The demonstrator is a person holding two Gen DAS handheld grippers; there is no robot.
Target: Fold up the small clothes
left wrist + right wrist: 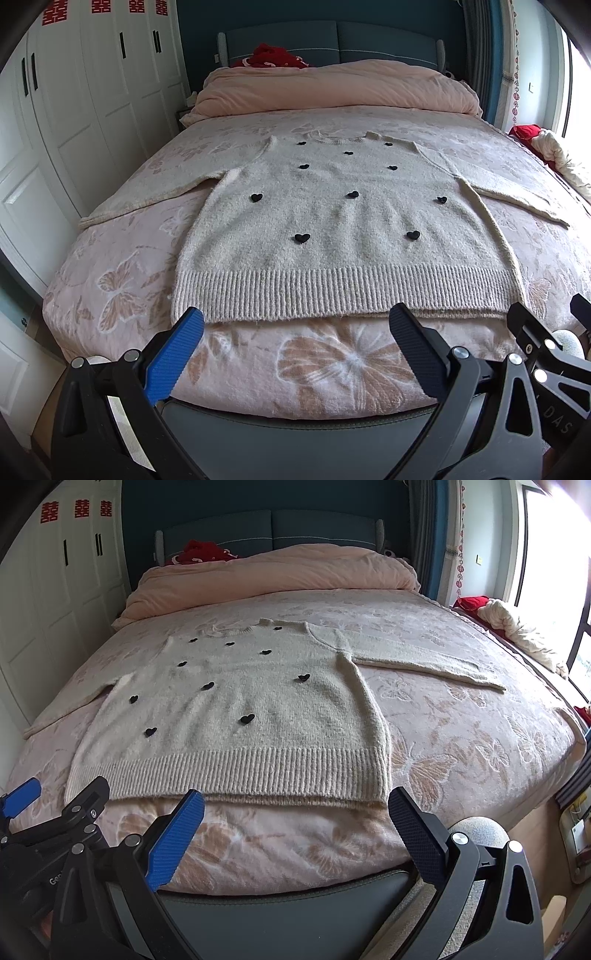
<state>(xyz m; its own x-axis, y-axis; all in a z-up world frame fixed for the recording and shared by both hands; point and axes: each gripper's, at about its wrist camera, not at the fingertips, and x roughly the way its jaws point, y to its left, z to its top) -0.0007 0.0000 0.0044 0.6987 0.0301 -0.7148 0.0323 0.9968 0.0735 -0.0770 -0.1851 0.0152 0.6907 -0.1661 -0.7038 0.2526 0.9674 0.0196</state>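
Observation:
A beige knit sweater [340,225] with small black hearts lies flat, front up, on the bed, both sleeves spread out sideways and its ribbed hem nearest me. It also shows in the right wrist view [236,716]. My left gripper [297,325] is open and empty, just short of the hem above the bed's foot. My right gripper [295,805] is open and empty, near the hem's right corner. The right gripper's side shows at the right edge of the left wrist view [546,332].
The bed has a pink butterfly blanket [110,288] and a dark padded foot edge [295,435]. A folded pink duvet [332,88] lies by the headboard. White wardrobes [74,110] stand left. A cream and red bundle [517,631] lies by the window.

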